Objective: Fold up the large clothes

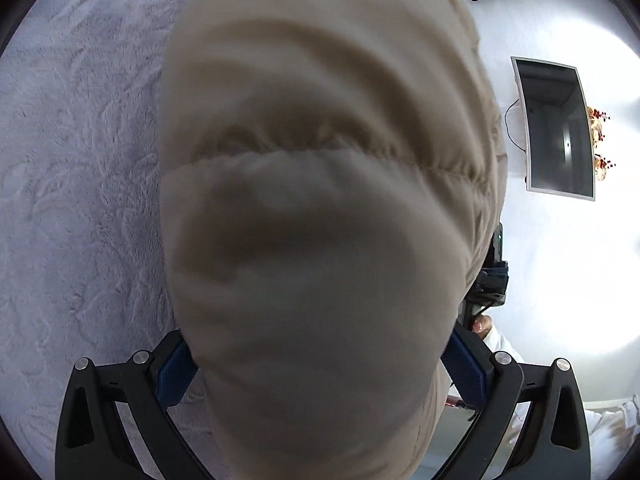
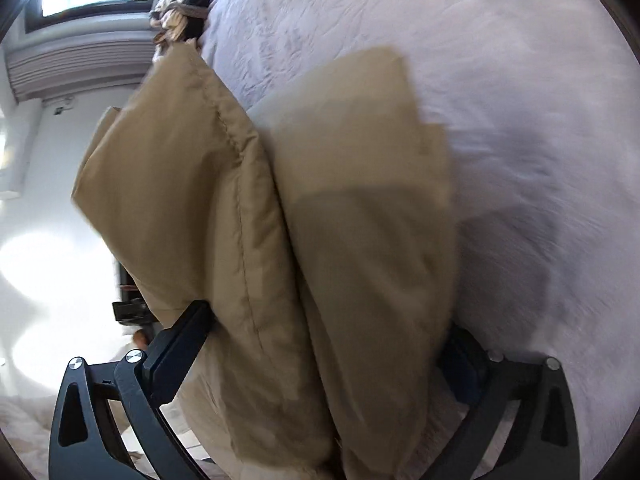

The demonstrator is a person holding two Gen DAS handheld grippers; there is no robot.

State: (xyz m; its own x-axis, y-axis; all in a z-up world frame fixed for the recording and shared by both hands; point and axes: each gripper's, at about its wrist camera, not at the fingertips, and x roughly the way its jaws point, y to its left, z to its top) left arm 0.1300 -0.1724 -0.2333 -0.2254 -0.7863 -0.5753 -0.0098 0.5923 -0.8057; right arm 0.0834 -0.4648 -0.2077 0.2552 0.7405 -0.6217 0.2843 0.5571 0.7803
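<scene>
- While I pinch it in my left gripper, the puffy beige quilted jacket fills mid-frame.
- My right gripper clamps its stitched folds, centre frame, against a lilac blanket.

— What was held by the left gripper?
— A padded beige garment was clamped between its blue pads.
— And beside the garment?
— A grey textured cover was seen left of it, a wall-mounted screen right.
</scene>
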